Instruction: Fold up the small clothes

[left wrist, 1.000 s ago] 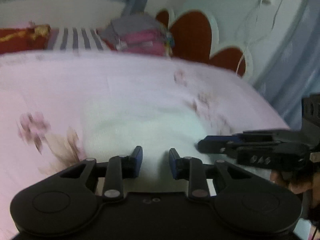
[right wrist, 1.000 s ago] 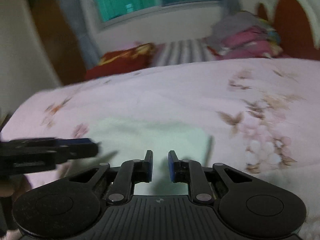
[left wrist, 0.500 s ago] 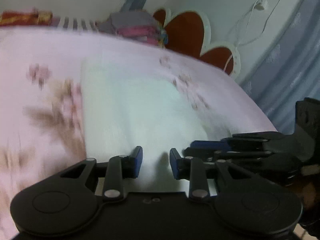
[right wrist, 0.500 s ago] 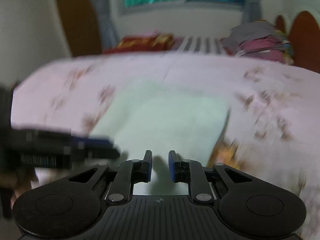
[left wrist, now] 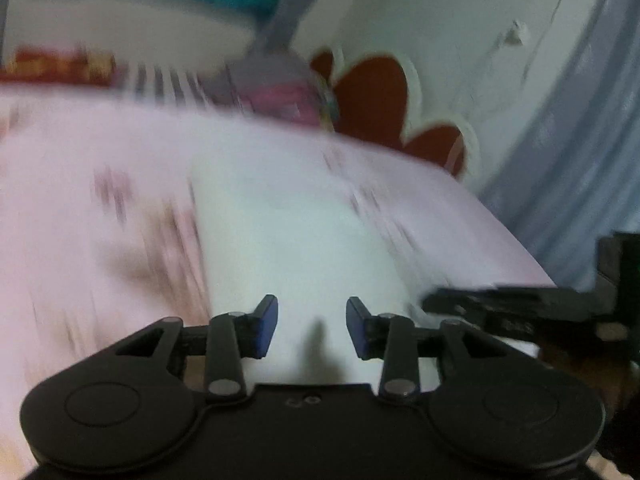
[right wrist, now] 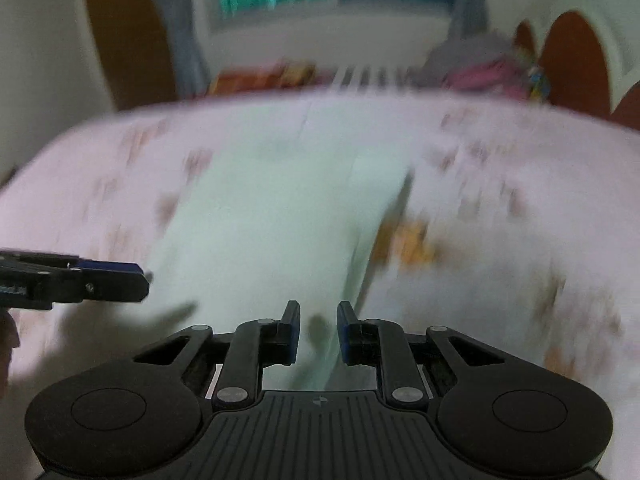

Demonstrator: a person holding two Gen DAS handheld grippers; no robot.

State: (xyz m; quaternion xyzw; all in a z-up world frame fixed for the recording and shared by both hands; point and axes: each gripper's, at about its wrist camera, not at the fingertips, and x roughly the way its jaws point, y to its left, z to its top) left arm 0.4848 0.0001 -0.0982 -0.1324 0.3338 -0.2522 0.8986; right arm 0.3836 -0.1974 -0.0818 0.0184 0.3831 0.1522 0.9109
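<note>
A pale mint folded garment (left wrist: 296,240) lies flat on the pink flowered bedsheet (left wrist: 80,216); it also shows in the right wrist view (right wrist: 272,216). My left gripper (left wrist: 312,326) is open and empty, just above the garment's near edge. My right gripper (right wrist: 318,330) is open and empty, over the garment's near right part. The right gripper shows at the right of the left wrist view (left wrist: 480,308); the left gripper shows at the left of the right wrist view (right wrist: 100,280). Both views are blurred by motion.
A pile of folded clothes (left wrist: 276,92) lies at the far end of the bed by the red and white headboard (left wrist: 376,100). A red pillow (left wrist: 56,66) lies far left. A curtain (left wrist: 580,160) hangs right.
Both grippers have pulled back and risen a little from the garment. The left gripper's jaws have opened wider. The right gripper has moved further from the left one.
</note>
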